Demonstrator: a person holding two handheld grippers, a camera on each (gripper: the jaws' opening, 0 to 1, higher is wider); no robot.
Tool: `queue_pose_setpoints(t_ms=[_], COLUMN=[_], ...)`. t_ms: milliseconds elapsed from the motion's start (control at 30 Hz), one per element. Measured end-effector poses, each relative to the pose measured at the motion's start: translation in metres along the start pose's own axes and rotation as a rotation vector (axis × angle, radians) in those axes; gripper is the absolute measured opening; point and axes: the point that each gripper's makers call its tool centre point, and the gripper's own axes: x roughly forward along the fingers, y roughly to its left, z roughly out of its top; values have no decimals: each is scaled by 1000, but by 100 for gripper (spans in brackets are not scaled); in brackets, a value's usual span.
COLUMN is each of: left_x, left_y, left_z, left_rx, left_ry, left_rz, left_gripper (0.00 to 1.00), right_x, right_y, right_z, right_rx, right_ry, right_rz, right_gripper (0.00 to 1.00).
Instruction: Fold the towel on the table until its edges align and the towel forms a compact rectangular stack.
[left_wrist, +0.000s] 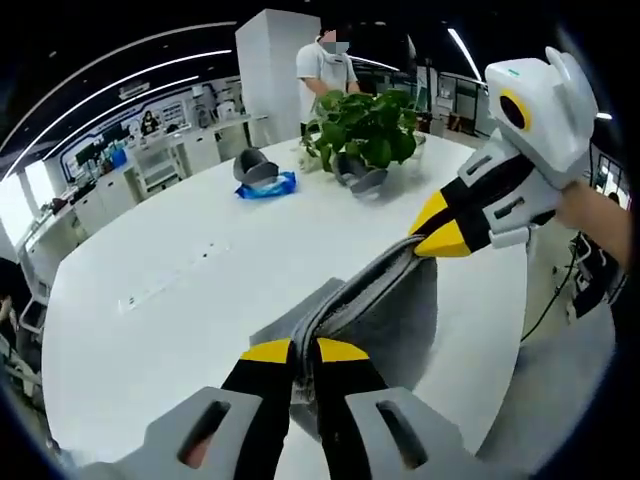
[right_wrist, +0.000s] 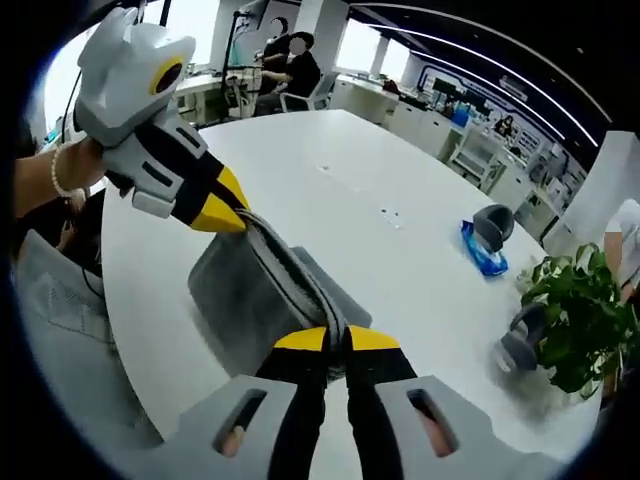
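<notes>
Towel (left_wrist: 385, 310): near corner hidden between left gripper (left_wrist: 304, 352) jaws; far corner hidden in right gripper (left_wrist: 440, 232) tips; underside out of sight.
Plant (right_wrist: 572, 318): pot hidden behind leaves, right side cut by picture edge.
Blue packet (left_wrist: 266, 186): label too small to read.
Floor-side cabinets: blurred.

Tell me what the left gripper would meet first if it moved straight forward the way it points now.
The grey towel it already pinches; past that, probably the right gripper holding the same edge, though depth is unclear.
</notes>
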Motion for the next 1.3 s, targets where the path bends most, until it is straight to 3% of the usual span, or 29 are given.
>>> queue_pose_setpoints(t_ms=[167, 500, 633, 900, 1167, 1300], left_x=[16, 52, 66, 71, 78, 76], left_y=[7, 18, 21, 25, 27, 31], left_z=[-8, -24, -25, -32, -38, -37], left_rx=[-9, 21, 88, 44, 60, 32], left_ry=[20, 50, 47, 29, -3, -7], left_rz=[2, 8, 31, 68, 66, 84], left_gripper=[8, 8, 9, 10, 11, 13], right_x=[18, 62, 75, 82, 92, 88], right_y=[-6, -17, -22, -24, -25, -30], right_z=[-2, -18, -26, -29, -32, -27], right_rx=[11, 114, 117, 167, 178, 195], right_ry=[1, 7, 32, 22, 12, -32], right_rz=[5, 23, 11, 5, -19, -50], right_gripper=[3, 4, 4, 5, 7, 15])
